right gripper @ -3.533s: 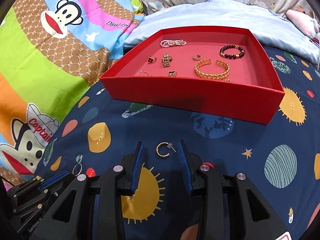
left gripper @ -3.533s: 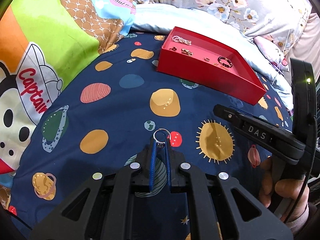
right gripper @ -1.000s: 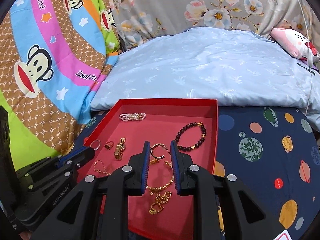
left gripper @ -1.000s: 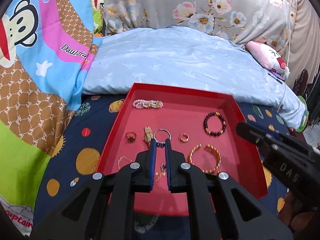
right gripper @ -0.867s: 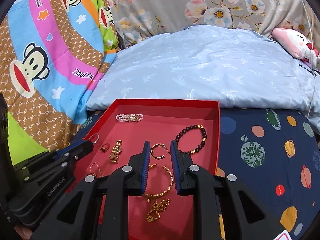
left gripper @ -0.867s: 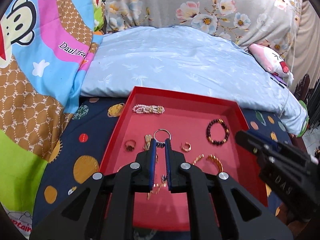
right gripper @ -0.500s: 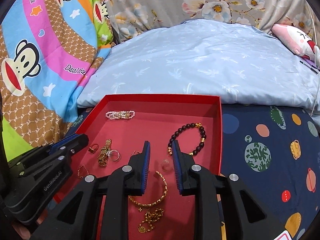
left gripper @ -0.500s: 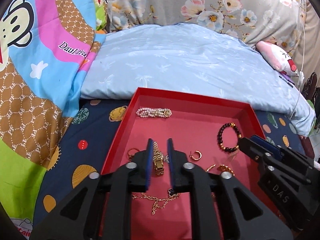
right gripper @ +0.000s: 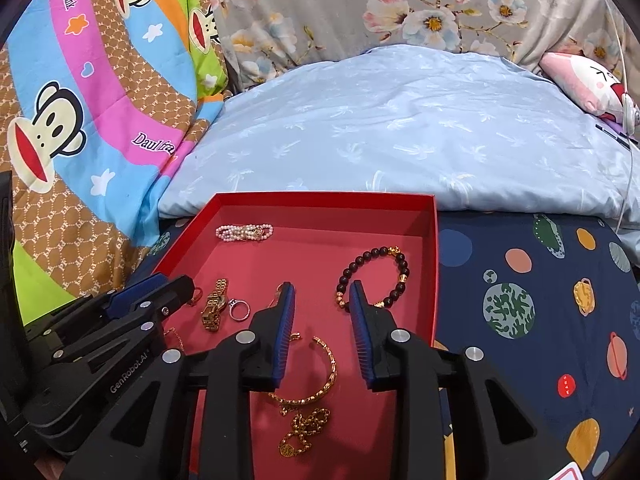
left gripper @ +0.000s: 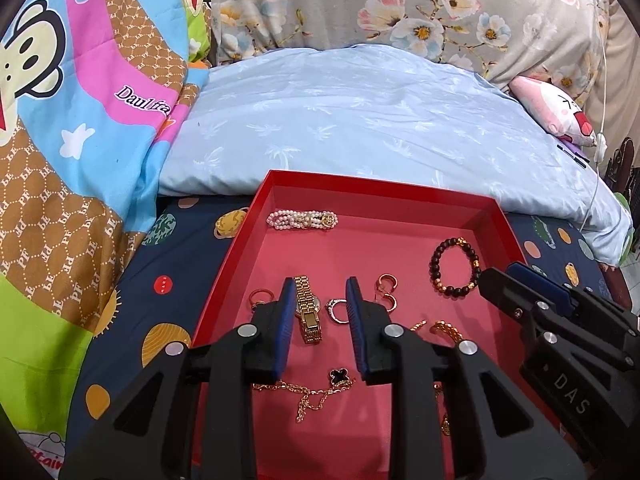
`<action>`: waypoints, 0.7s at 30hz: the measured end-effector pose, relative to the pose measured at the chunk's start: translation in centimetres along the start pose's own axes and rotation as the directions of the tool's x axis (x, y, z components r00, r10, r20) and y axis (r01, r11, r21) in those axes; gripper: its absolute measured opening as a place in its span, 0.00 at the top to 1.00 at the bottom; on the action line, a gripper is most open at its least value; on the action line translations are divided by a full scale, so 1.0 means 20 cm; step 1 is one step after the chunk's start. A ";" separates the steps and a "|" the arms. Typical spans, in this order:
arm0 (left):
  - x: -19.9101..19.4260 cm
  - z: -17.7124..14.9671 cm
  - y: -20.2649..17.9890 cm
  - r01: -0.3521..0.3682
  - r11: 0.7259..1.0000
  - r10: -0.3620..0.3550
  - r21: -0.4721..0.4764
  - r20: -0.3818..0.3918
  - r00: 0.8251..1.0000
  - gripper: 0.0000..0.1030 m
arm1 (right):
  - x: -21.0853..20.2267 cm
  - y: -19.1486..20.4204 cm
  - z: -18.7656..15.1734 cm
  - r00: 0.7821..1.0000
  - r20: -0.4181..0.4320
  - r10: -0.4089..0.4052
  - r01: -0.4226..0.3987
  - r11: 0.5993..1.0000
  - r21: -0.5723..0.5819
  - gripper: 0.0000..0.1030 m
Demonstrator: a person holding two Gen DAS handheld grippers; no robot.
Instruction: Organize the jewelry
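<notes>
Both grippers' jaws, just opening, stand apart and empty over red tray (left gripper: 496,216) (pale-blue pillow (left gripper: 360,120) behind)

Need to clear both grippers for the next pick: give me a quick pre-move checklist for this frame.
1. left gripper empty, jaws just opened: ok.
2. silver ring lying in the red tray, beside the gold watch: ok.
3. right gripper empty, jaws just opened: ok.
4. gold hoop earring in the tray: ok.
5. Pads clear of the jewelry below when lifting: cannot tell.
6. More jewelry left on the bedsheet: cannot tell.
</notes>
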State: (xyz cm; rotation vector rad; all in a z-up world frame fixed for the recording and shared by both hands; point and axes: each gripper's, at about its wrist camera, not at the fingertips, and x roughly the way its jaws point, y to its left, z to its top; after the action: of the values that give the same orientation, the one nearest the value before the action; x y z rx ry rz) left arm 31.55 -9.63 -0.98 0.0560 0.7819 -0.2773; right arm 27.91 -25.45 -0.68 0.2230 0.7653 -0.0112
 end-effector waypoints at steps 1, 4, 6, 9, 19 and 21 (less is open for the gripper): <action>-0.01 0.00 0.00 0.001 1.000 -0.001 0.001 0.001 1.000 0.77 | -0.01 0.00 0.00 1.000 0.003 0.000 0.000 1.000 0.000 0.72; -0.03 0.00 0.00 0.000 1.000 0.000 0.003 0.004 1.000 0.77 | -0.05 0.01 -0.01 1.000 0.010 0.005 -0.005 1.000 0.002 0.69; -0.06 -0.01 0.00 -0.002 1.000 0.002 0.001 0.004 1.000 0.77 | -0.08 0.03 -0.01 1.000 0.016 0.009 -0.009 1.000 0.001 0.68; -0.10 -0.02 0.00 -0.009 1.000 0.009 0.005 0.006 1.000 0.77 | -0.13 0.05 -0.03 1.000 0.024 0.016 -0.016 1.000 -0.001 0.68; -0.30 -0.06 0.01 -0.016 1.000 0.016 -0.005 0.037 0.999 0.66 | -0.34 0.11 -0.09 0.998 0.055 0.007 -0.006 1.000 -0.015 0.54; -0.35 -0.08 0.01 -0.027 1.000 0.027 -0.002 0.052 0.998 0.64 | -0.40 0.13 -0.12 0.998 0.066 -0.007 0.007 1.000 -0.008 0.49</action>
State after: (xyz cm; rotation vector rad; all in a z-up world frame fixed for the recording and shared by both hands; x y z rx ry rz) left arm 25.72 -7.58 2.83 0.0584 0.7291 -0.2516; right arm 20.78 -23.08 3.66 0.2114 0.7007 -0.0218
